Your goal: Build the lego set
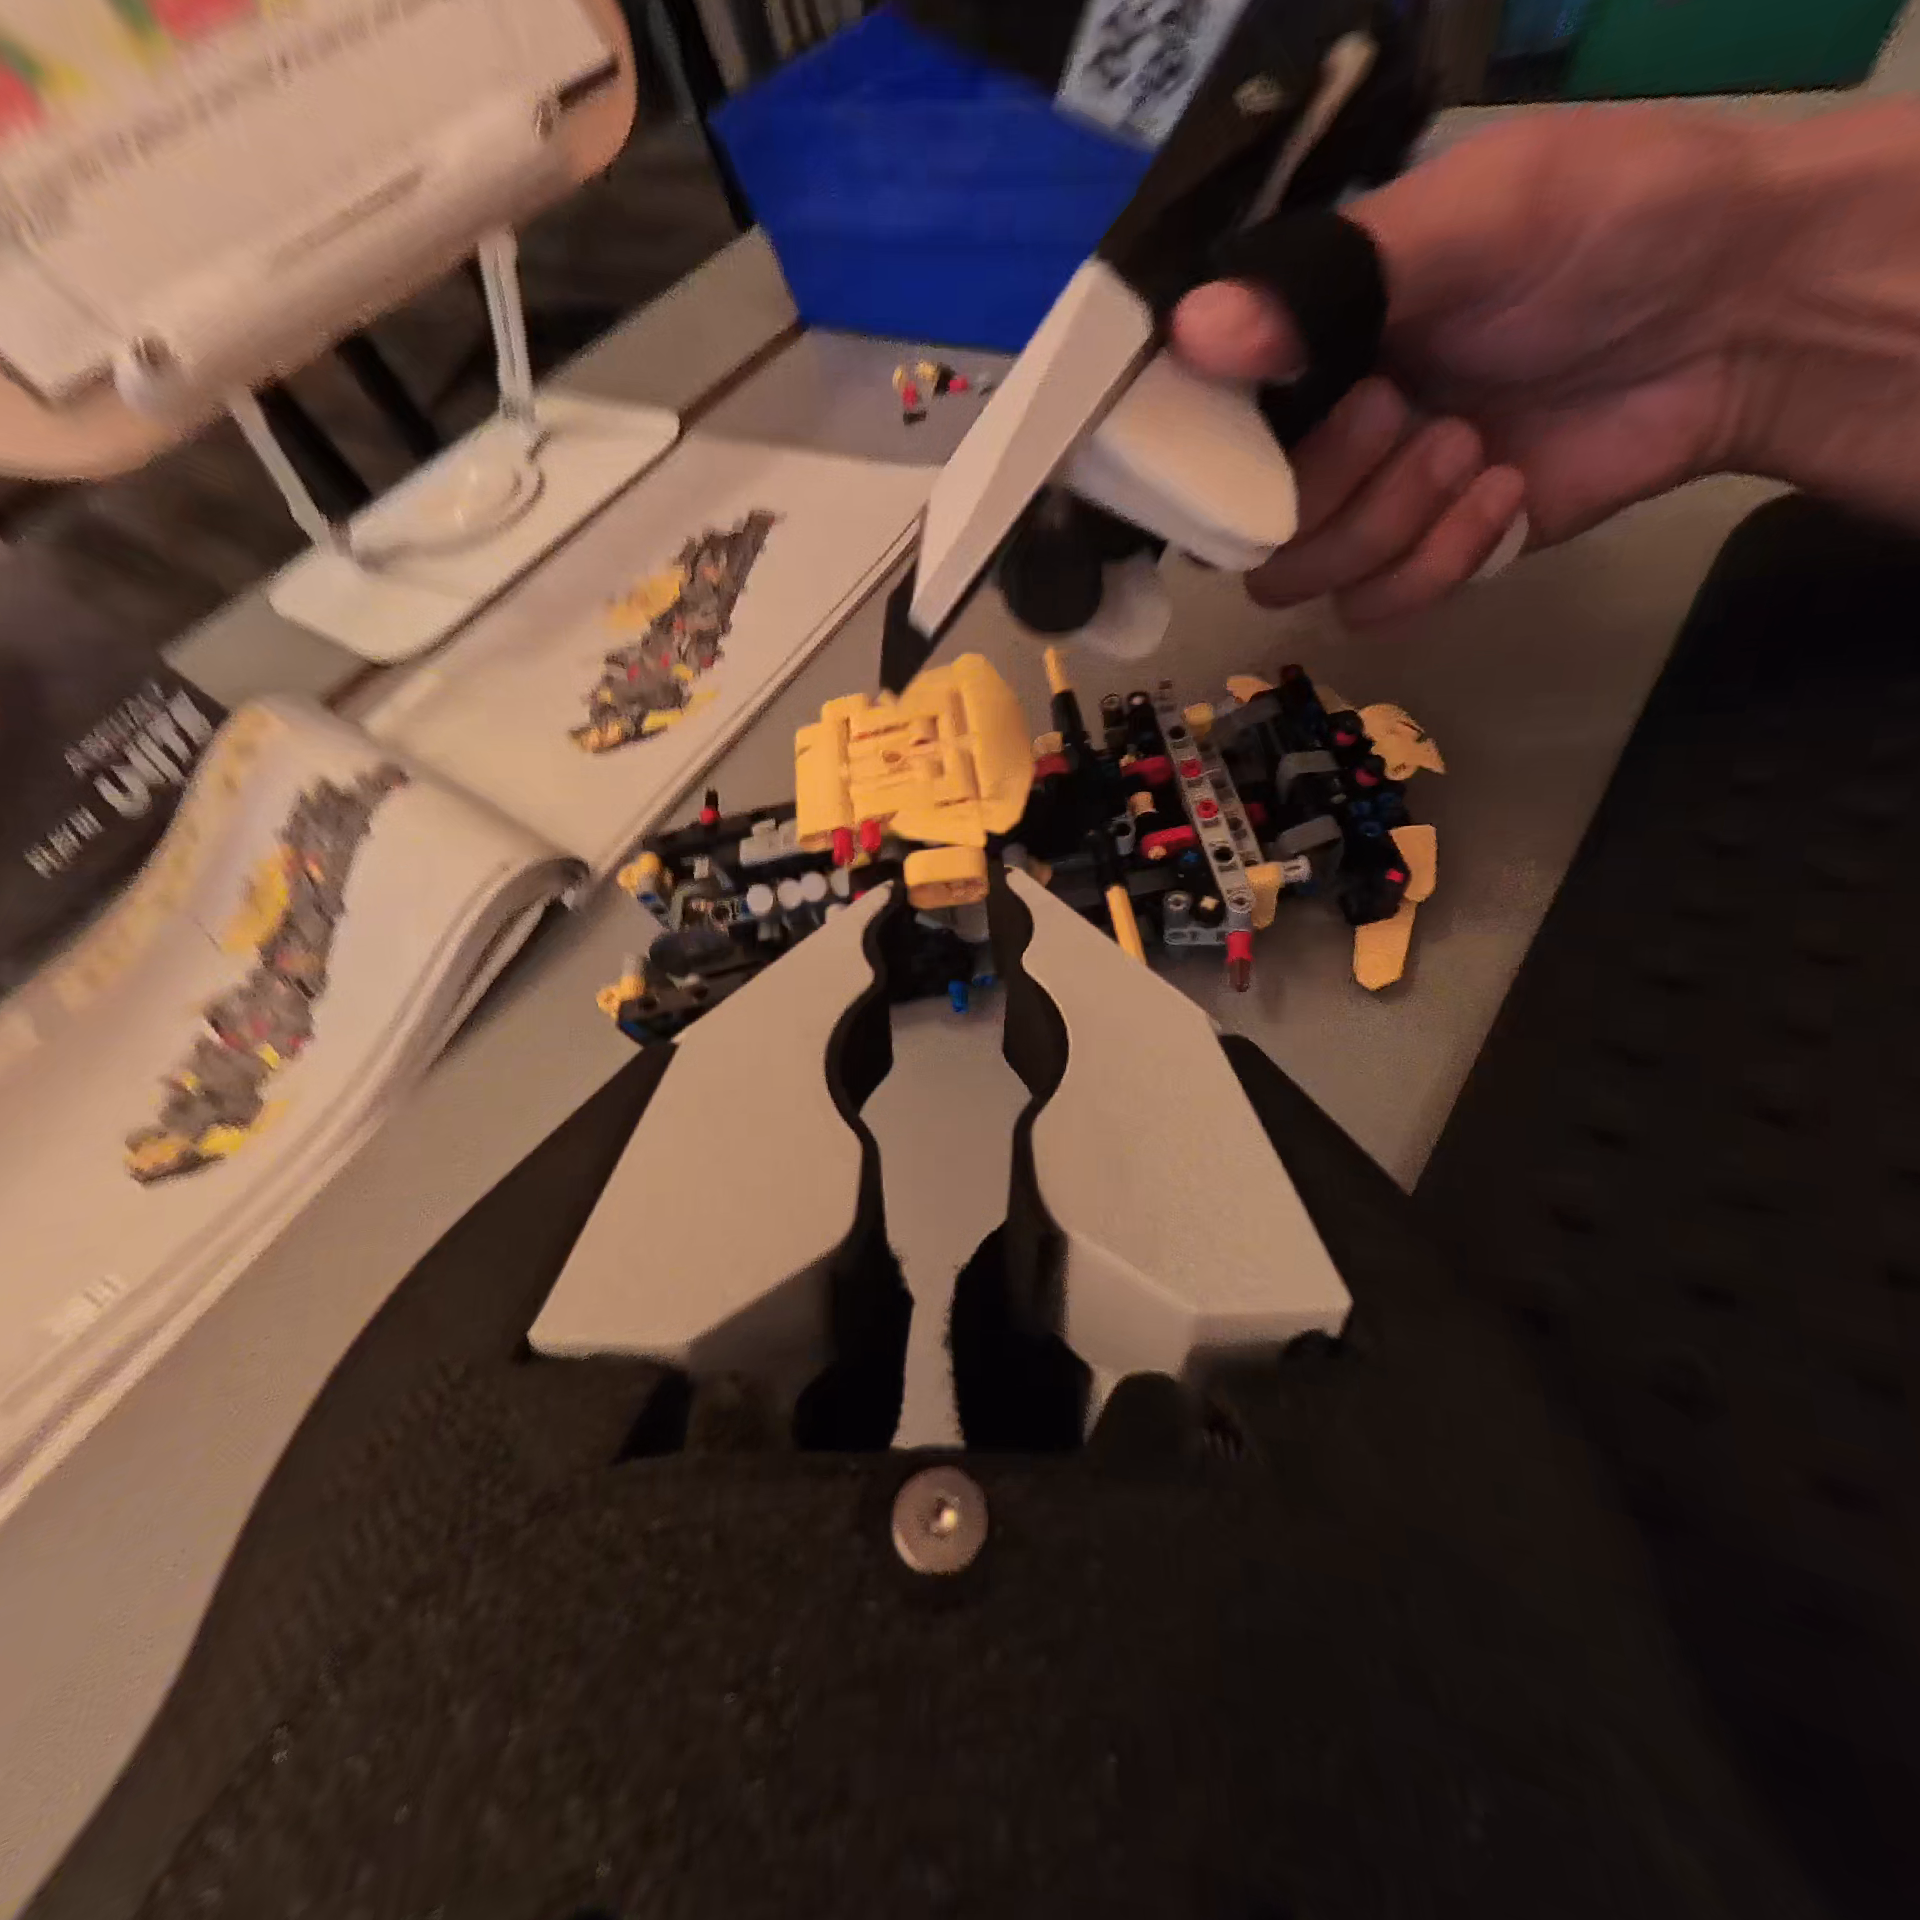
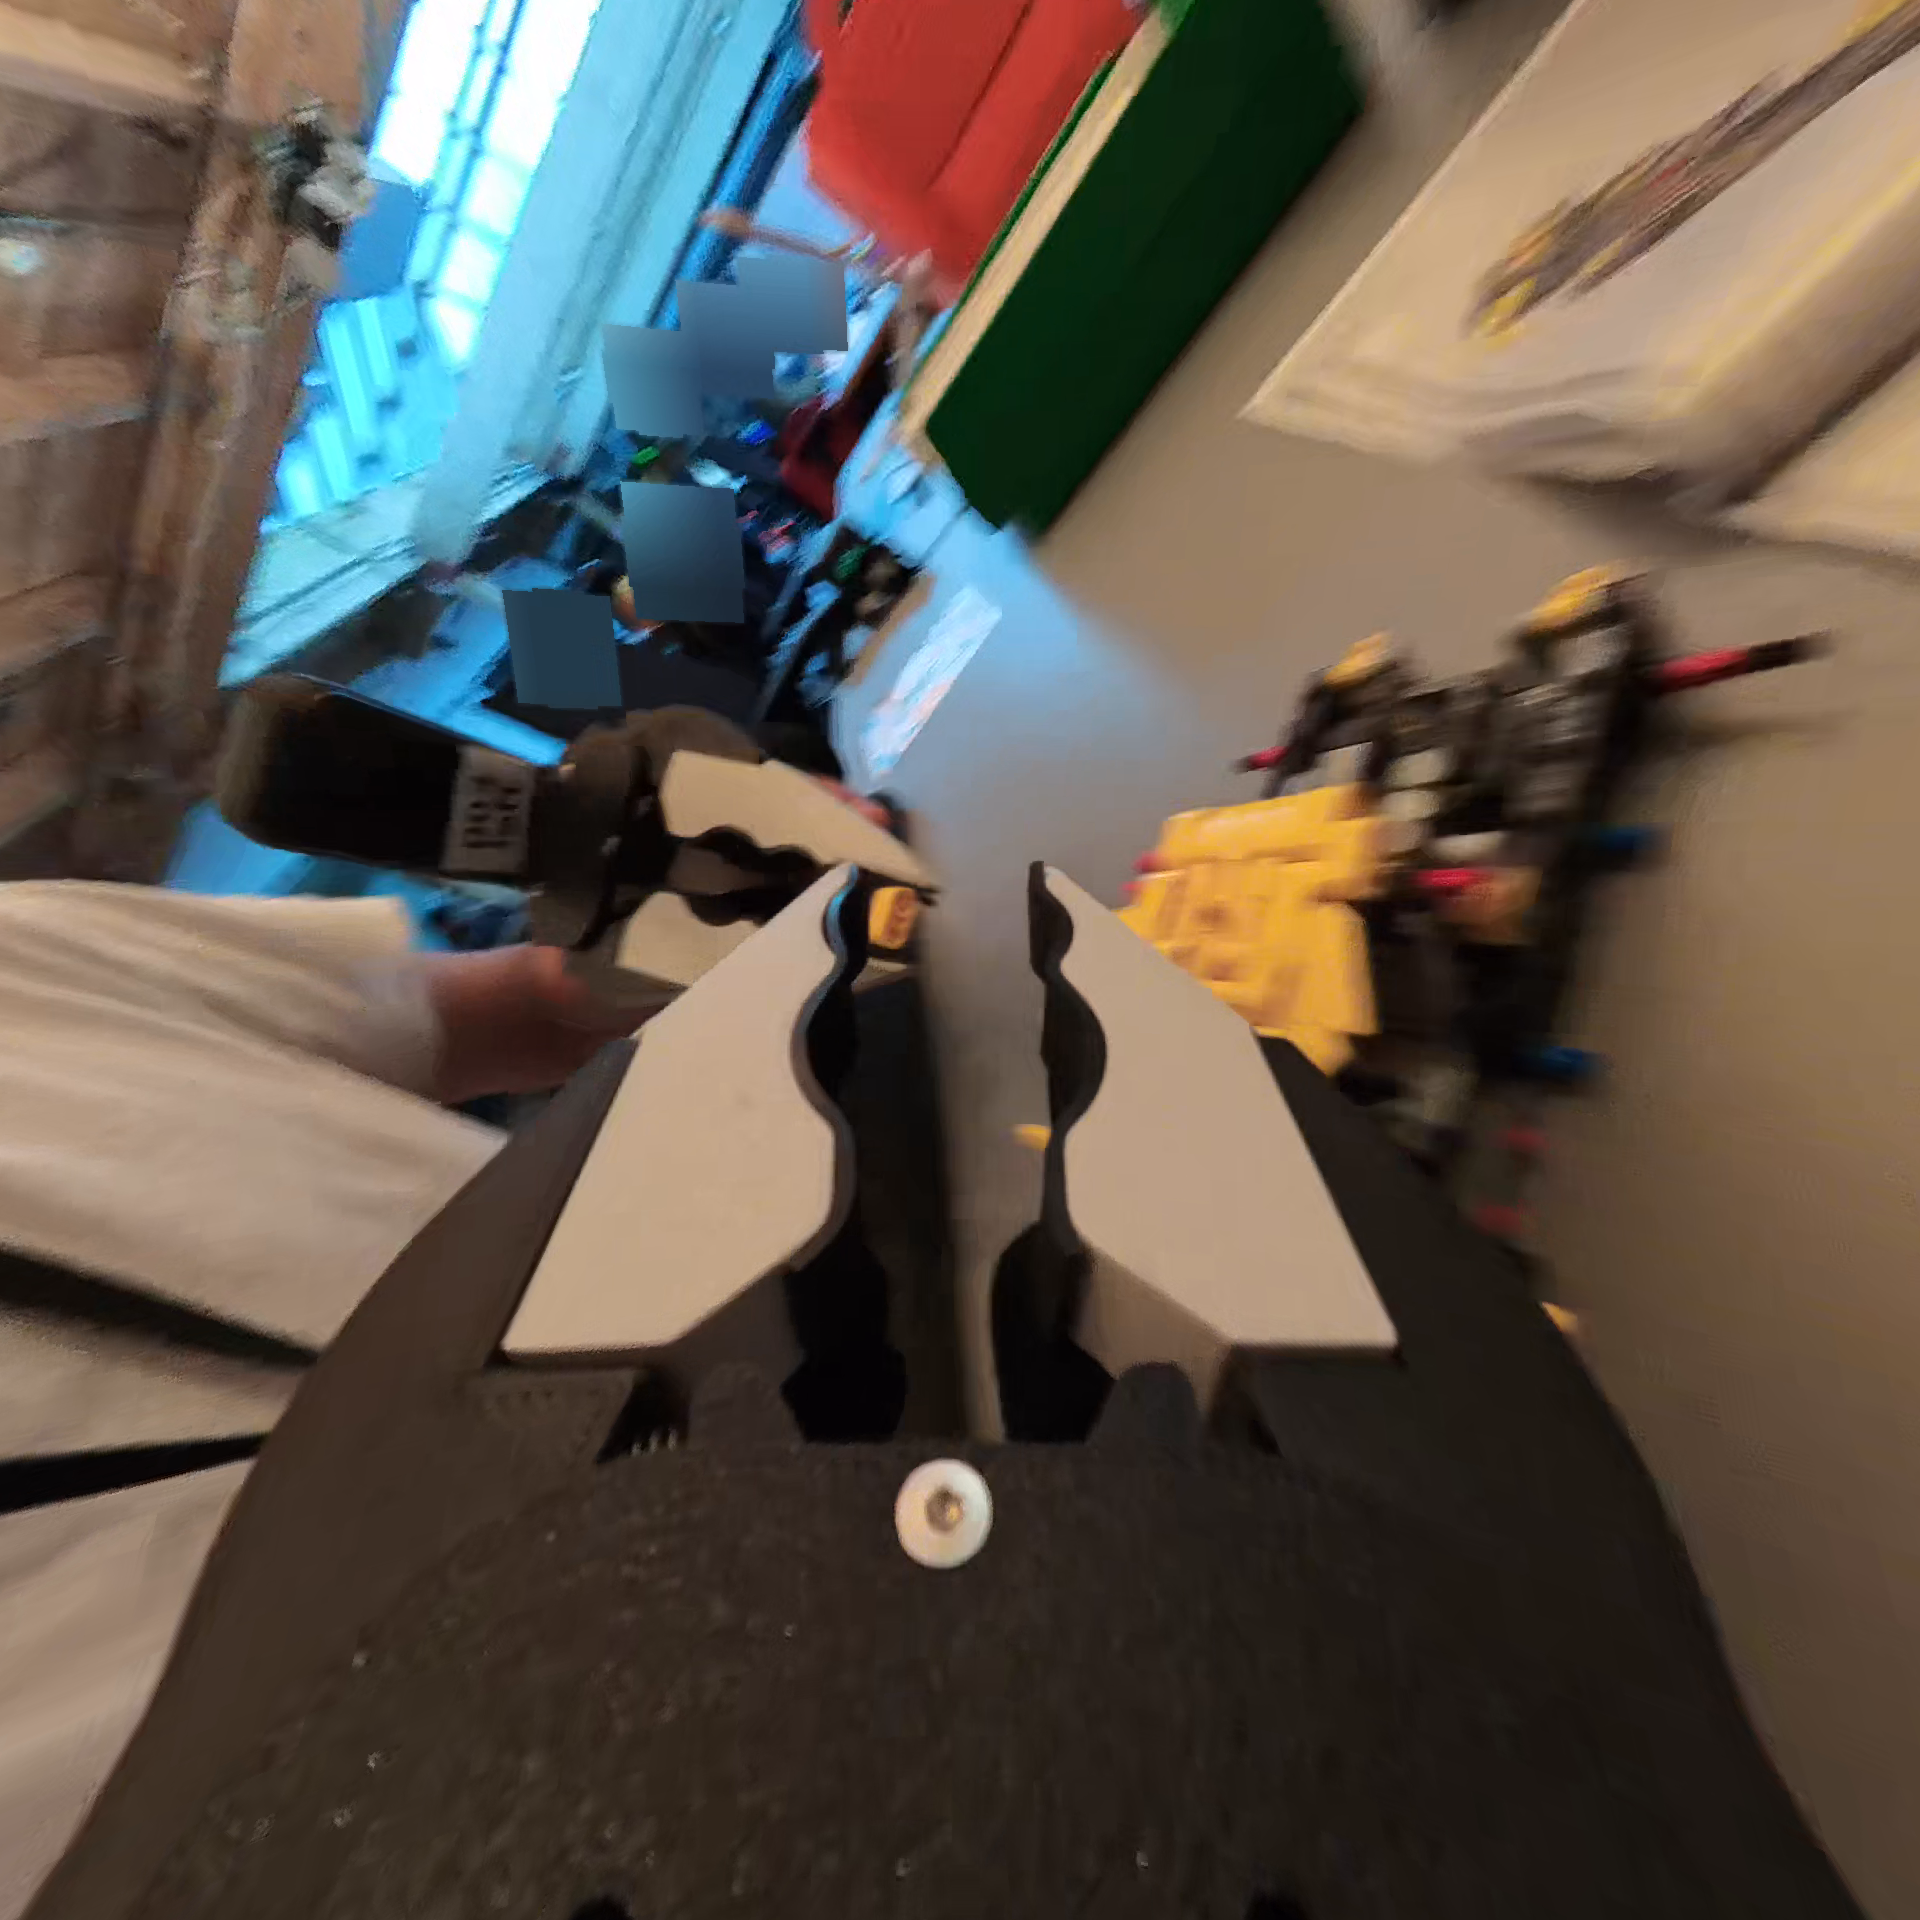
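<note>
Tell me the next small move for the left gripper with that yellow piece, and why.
Probably ease the left gripper forward and seat the small yellow piece it pinches onto the lego model, just under the yellow body panel. The piece sits right at the model's edge, and the right gripper is open and empty.

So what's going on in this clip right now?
A person is building a lego model on a table, a tool in each hand. The left tool is shut on a small yellow piece just above the model. The right tool is open and empty, poised over the yellow section. An open instruction booklet lies beside it.
</note>
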`<state>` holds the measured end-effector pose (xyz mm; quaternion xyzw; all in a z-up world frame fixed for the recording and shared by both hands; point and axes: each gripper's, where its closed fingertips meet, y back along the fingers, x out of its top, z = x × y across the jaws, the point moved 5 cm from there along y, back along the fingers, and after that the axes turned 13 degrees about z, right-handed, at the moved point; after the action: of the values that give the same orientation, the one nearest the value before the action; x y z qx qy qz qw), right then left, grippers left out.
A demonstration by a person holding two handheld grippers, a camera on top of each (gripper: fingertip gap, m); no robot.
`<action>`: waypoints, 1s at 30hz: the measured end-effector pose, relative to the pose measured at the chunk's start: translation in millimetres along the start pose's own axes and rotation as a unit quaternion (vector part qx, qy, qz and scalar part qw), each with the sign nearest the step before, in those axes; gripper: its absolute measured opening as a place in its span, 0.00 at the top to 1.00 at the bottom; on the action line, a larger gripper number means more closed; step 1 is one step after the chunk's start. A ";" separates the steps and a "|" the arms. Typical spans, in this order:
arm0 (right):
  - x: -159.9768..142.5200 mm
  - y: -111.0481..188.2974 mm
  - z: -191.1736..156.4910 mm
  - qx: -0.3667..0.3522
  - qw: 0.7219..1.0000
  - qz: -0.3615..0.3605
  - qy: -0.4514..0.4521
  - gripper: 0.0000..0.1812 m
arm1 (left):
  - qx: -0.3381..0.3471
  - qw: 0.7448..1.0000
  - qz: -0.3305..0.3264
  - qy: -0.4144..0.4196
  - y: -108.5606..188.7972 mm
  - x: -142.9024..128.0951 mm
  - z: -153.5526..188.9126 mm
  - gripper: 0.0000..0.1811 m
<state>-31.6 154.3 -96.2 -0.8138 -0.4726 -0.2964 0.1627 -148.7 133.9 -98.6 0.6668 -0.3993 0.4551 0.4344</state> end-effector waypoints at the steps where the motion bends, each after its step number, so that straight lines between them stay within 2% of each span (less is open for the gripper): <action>1: 6.0 8.6 9.8 -0.035 0.999 0.020 0.029 0.82 | 0.003 1.000 -0.014 0.026 -3.5 -4.3 -2.9 0.92; 2: 8.8 15.5 19.1 -0.073 0.995 0.032 0.061 0.78 | 0.010 0.998 -0.033 0.045 -7.2 -9.3 -6.1 0.92; 4: 1.2 21.7 31.5 -0.128 0.985 0.011 0.118 0.69 | 0.022 0.997 -0.049 0.064 -14.4 -15.8 -10.7 0.92; 7: -16.9 14.4 29.3 -0.125 0.979 -0.041 0.153 0.64 | 0.039 0.995 -0.062 0.069 -23.5 -23.6 -17.4 0.92; 10: -23.9 7.0 33.9 -0.168 0.955 -0.089 0.226 0.61 | 0.037 0.995 -0.060 0.067 -30.2 -25.3 -19.6 0.92; 16: -26.8 0.9 32.0 -0.206 0.917 -0.113 0.323 0.59 | 0.034 0.995 -0.075 0.055 -37.7 -26.5 -24.6 0.92; 20: -25.2 3.6 33.4 -0.197 0.925 -0.110 0.307 0.60 | 0.019 0.997 -0.057 0.044 -41.4 -25.0 -23.7 0.92; 24: -23.1 6.0 31.5 -0.171 0.943 -0.098 0.266 0.61 | 0.017 0.999 -0.041 0.018 -41.5 -26.9 -21.8 0.92; 30: -21.2 7.0 33.0 -0.161 0.946 -0.105 0.263 0.62 | -0.002 0.999 -0.023 0.021 -42.1 -26.9 -23.9 0.92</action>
<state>-22.7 154.6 -135.0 -0.6682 -0.4419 -0.5872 0.1163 -123.0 173.0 -128.4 0.6652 -0.3752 0.4580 0.4548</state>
